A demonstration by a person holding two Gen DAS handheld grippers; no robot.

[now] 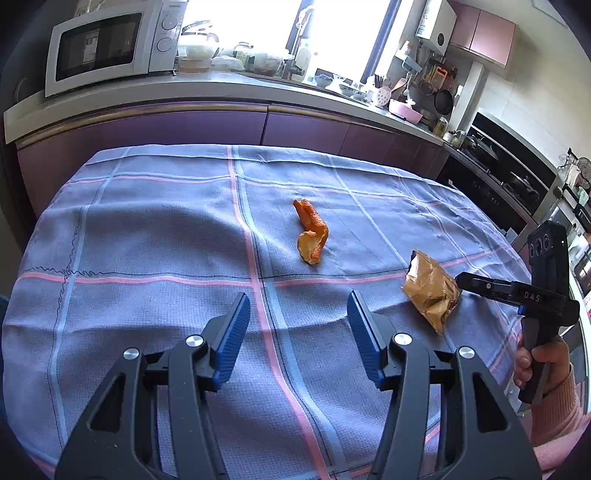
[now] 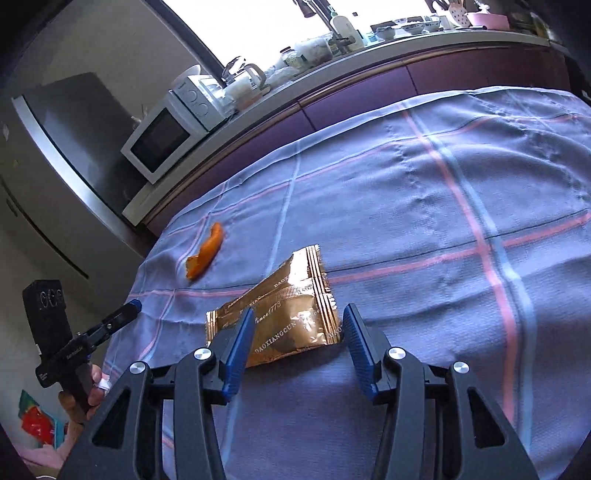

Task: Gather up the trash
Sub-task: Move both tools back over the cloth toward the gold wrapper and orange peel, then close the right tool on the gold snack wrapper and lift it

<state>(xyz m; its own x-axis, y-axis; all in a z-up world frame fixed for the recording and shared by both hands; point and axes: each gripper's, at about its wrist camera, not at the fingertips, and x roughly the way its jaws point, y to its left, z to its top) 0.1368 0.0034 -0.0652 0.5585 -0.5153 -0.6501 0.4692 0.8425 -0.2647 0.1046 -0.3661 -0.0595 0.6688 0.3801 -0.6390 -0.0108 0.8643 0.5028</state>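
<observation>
The right claw [image 2: 297, 332] stands released around a crinkled gold foil snack wrapper [image 2: 280, 317] mid-tabletop; left claw [image 1: 297, 325] released, empty. Pickup stage; next, seemingly, clenching the wrapper.

Bright overexposed window [image 1: 280, 33] above a long grey kitchen counter [image 1: 207, 88], purple cabinet fronts [image 1: 177, 129], white microwave [image 1: 110, 44], grey-blue checked cloth with pink stripes covering the surface [image 1: 147, 229], pink wall cupboards [image 1: 484, 35]

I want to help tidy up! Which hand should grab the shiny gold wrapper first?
The right one. The right gripper is open with the gold wrapper lying between its fingers. The left gripper has only tablecloth between its fingers and points toward the orange peel farther off.
</observation>
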